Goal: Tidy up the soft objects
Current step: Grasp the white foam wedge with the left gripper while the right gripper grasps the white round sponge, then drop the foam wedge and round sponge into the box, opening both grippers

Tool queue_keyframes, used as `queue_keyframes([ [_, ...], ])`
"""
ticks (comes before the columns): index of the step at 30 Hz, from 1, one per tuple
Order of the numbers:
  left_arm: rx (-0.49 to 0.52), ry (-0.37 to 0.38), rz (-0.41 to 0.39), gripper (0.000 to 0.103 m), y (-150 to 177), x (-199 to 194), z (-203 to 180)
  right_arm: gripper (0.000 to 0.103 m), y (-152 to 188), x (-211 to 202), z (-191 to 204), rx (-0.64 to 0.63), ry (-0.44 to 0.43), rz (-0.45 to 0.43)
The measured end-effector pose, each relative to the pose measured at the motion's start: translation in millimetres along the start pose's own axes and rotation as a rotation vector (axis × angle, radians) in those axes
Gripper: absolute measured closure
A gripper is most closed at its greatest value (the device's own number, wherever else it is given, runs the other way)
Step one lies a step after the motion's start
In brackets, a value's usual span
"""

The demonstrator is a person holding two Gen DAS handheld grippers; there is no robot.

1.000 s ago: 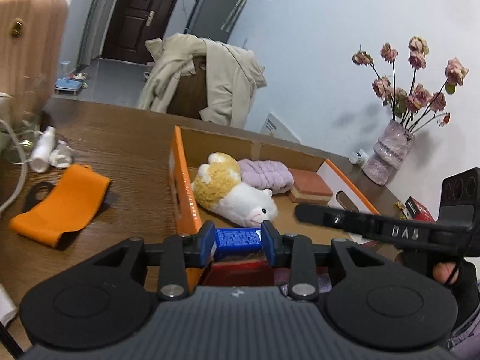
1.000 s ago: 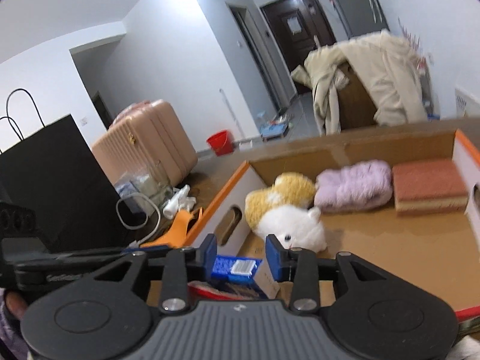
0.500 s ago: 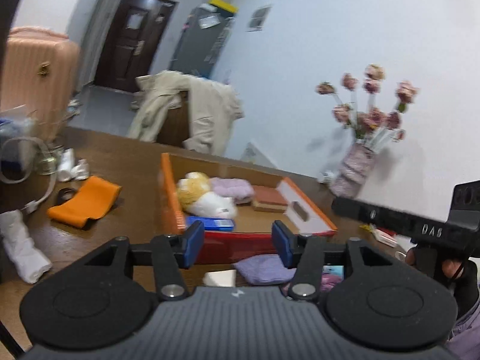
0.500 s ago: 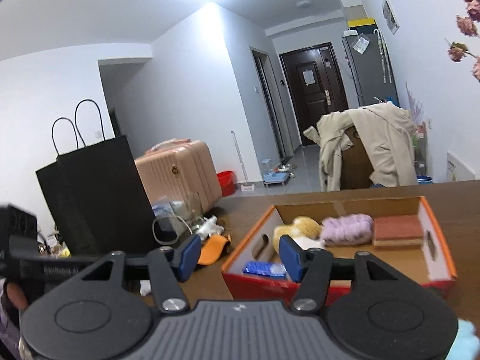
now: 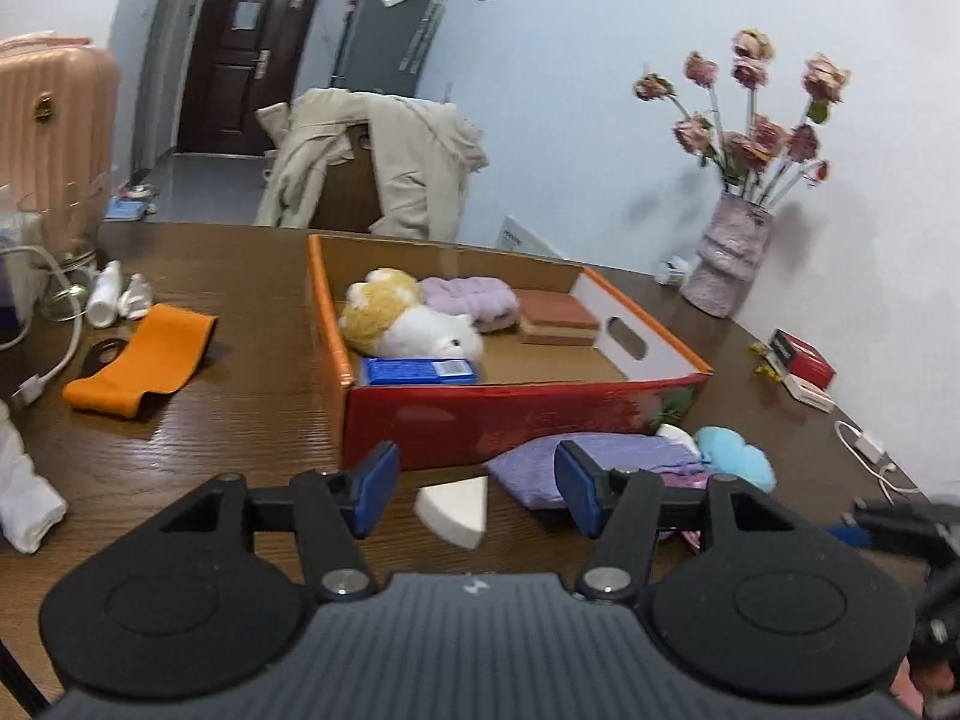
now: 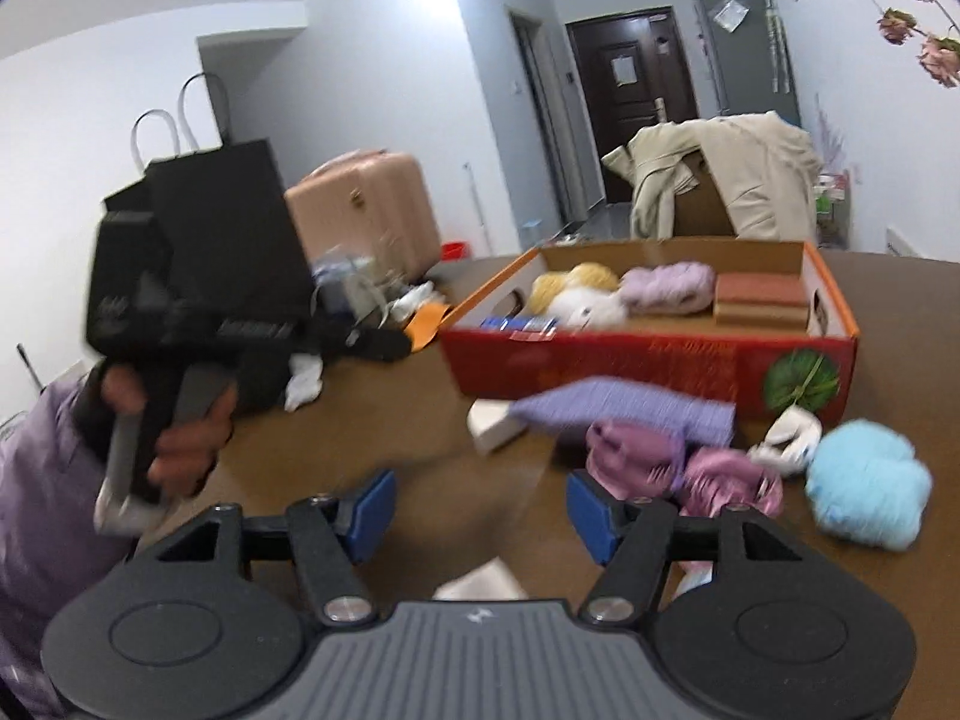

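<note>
Both grippers have backed away from the red box (image 5: 528, 414), leaving the blue pack (image 5: 420, 371) in its near left corner beside the plush toy (image 5: 408, 324), left gripper (image 5: 477, 495) and right gripper (image 6: 480, 507) fingers just spreading, empty.

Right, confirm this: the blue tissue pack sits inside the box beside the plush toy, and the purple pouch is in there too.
Not quite. The purple pouch lies on the table in front of the box, as the left wrist view shows. The blue tissue pack is inside, beside the plush toy.
</note>
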State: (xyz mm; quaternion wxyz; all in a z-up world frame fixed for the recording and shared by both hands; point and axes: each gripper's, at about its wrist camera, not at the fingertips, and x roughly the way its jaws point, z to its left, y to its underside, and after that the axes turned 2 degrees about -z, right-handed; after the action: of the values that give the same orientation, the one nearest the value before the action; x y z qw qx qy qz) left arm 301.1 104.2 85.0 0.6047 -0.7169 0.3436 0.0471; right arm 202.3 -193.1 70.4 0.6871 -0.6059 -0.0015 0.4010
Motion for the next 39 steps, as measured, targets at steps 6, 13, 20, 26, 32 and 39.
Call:
queue_keyframes([
  [6,0.089,-0.083,0.059,0.039,22,26,2,0.040,25,-1,8,-0.031,0.006,0.059],
  [13,0.152,-0.098,0.105,0.040,33,66,-3,0.052,35,3,-13,0.021,0.011,0.048],
  [20,0.178,-0.083,0.131,0.048,35,98,-8,0.052,25,15,-41,0.086,0.191,-0.067],
  [26,0.169,-0.033,0.129,0.071,32,99,-7,0.052,26,13,-32,0.000,0.091,0.005],
  [32,0.163,-0.038,0.121,0.071,30,88,-7,0.049,32,15,-28,-0.079,0.145,0.070],
  [39,0.146,-0.042,0.087,0.071,30,63,-12,0.034,34,16,-17,-0.142,0.176,0.129],
])
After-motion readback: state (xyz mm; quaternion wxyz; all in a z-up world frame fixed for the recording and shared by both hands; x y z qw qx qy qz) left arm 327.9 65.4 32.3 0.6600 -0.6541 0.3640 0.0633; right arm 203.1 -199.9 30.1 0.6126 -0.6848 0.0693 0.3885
